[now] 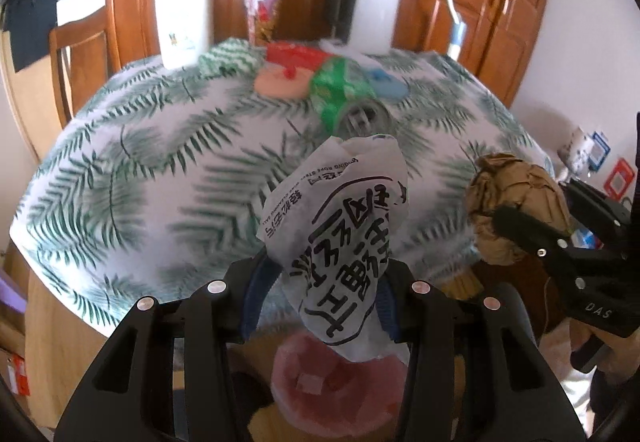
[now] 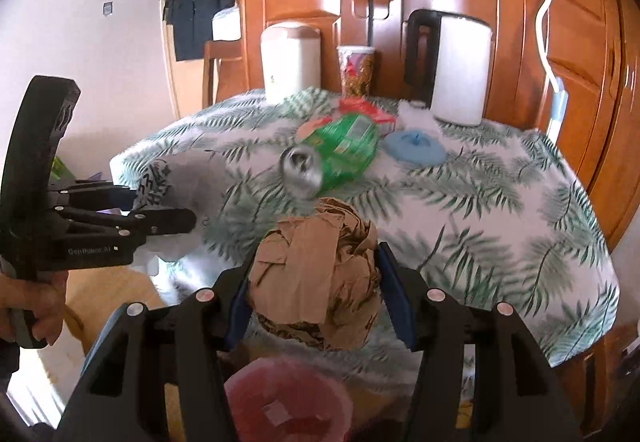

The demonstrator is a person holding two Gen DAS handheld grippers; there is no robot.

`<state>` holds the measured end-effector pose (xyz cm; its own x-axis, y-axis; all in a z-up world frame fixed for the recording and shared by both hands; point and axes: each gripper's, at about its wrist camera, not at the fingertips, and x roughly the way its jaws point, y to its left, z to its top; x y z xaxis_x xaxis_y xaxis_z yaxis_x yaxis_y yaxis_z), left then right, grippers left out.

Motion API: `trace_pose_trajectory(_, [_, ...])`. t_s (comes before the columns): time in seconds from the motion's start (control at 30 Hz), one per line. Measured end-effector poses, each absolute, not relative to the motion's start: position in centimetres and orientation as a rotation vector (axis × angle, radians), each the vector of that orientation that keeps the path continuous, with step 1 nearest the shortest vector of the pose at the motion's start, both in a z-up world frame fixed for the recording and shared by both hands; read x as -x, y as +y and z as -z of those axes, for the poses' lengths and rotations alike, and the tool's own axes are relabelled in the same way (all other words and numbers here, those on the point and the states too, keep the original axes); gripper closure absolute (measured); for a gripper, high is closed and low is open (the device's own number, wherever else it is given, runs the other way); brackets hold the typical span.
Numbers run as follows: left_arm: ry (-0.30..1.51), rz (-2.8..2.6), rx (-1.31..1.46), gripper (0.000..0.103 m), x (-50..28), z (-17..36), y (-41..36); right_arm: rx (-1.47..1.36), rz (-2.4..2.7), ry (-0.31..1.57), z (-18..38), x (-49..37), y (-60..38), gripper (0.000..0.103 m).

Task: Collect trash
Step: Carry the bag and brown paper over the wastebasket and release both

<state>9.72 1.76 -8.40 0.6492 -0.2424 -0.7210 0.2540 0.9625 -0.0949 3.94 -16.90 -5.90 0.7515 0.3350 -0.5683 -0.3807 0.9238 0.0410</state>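
Nearest, the left gripper [image 1: 320, 282] clamps a white printed wrapper [image 1: 340, 226] and the right gripper [image 2: 316, 278] clamps a brown crumpled paper ball [image 2: 316, 274], both above a red bin [image 2: 288, 398]; further, a green can [image 2: 336, 157] lies on the leaf-pattern tablecloth [image 2: 500, 226]; behind stand a white kettle [image 2: 460, 69] and a paper cup [image 2: 356, 69].

Both wrist views look down, sharing the table [image 1: 120, 129].

Left gripper [image 1: 320, 298]: black frame, blue pads, silver screw heads, faint white lettering on its side. Right gripper [image 2: 316, 290]: same build, white lettering on side.
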Motion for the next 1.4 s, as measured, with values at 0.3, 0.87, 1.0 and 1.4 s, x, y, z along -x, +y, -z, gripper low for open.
trace_pose_trajectory(0.3, [0.992,0.289,-0.019,0.058,-7.4,16.7,0.9,0.069,-0.429,0.777,13.7,-2.0,-15.8,0.047])
trace_pose_trajectory(0.87, [1.47,0.257,-0.068,0.058,-6.2,37.9,-0.1,0.082,-0.446,1.178,31.7,-3.7,-14.9,0.047])
trace_pose_trajectory(1.0, [1.536,0.249,-0.093,0.058,-6.7,40.6,-0.3,0.087,-0.467,1.279,35.5,-4.4,-14.3,0.047])
trace_pose_trajectory(1.4, [1.651,0.232,-0.115,0.058,-8.7,45.7,-1.5,0.094,-0.47,1.419,41.3,-6.4,-14.0,0.047])
